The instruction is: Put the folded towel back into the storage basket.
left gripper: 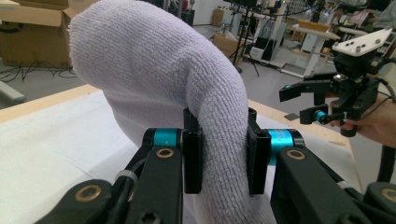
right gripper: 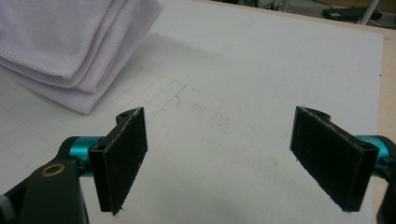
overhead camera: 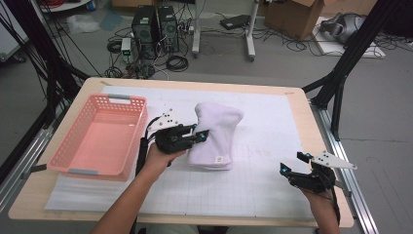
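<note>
White folded towel [left gripper: 154,79] pinched between left claw [left gripper: 225,154] pads, right claw [right gripper: 233,158] wide open, empty

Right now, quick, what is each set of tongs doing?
Left tongs: closed on the folded white towel, pinching a thick fold of it.
Right tongs: open, holding nothing, over the white mat.

- Left gripper [overhead camera: 197,134]: black body, cyan cylinders behind flat black rectangular pads [left gripper: 192,156], brass-coloured rivets in the linkage arms, white perforated plate on top, black cable trailing along the forearm.
- Right gripper [overhead camera: 295,163]: same black frame with cyan accents, grey three-cornered plate, dark textured pads [right gripper: 122,158], one brass rivet.
- Forearms: bare, no sleeves visible.
</note>
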A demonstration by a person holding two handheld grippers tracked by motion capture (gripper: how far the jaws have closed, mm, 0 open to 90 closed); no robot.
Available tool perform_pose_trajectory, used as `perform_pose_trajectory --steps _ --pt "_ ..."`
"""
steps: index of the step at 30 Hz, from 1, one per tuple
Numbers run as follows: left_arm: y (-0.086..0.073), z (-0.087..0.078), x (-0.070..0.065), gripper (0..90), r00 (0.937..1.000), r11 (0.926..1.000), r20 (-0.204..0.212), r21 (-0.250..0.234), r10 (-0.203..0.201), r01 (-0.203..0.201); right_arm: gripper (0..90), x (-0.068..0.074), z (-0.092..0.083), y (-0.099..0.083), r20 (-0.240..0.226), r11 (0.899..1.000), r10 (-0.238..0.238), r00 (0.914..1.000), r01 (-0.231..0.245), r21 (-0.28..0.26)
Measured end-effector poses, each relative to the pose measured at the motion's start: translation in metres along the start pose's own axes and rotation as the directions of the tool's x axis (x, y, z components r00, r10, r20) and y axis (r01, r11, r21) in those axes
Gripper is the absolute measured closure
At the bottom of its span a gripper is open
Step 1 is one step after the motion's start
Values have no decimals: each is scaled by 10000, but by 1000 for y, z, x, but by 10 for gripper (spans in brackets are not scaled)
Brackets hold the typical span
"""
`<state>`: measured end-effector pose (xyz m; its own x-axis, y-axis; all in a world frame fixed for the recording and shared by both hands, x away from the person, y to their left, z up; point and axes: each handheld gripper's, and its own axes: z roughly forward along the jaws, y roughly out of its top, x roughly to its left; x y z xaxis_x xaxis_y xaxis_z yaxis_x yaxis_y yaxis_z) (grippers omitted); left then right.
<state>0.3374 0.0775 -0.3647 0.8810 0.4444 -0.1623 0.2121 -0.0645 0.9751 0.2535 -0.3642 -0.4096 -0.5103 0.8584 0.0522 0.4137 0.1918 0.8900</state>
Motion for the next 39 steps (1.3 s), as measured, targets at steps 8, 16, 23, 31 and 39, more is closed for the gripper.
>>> perform_pose_trajectory --steps 8,16,23,31,39 --pt "2 -21 8 740 9999 9998 -122 -205 8 -11 176 0 0 0 -24 10000 9 10000 -9 3" --pt "8 -43 16 741 9997 9985 -233 -534 -88 76 176 0 0 1 -12 10000 -35 10000 35 -3" --pt "13 -65 25 740 9987 9978 -500 -664 -27 -7 176 1 1 1 13 10000 -22 10000 22 14" --pt "21 -92 33 740 9966 9959 -829 -904 -25 -50 176 2 2 2 7 10000 -14 10000 14 0" --pt "30 -117 37 740 9934 9934 -1143 -1137 3 -134 176 3 2 4 38 10000 -15 10000 15 4"
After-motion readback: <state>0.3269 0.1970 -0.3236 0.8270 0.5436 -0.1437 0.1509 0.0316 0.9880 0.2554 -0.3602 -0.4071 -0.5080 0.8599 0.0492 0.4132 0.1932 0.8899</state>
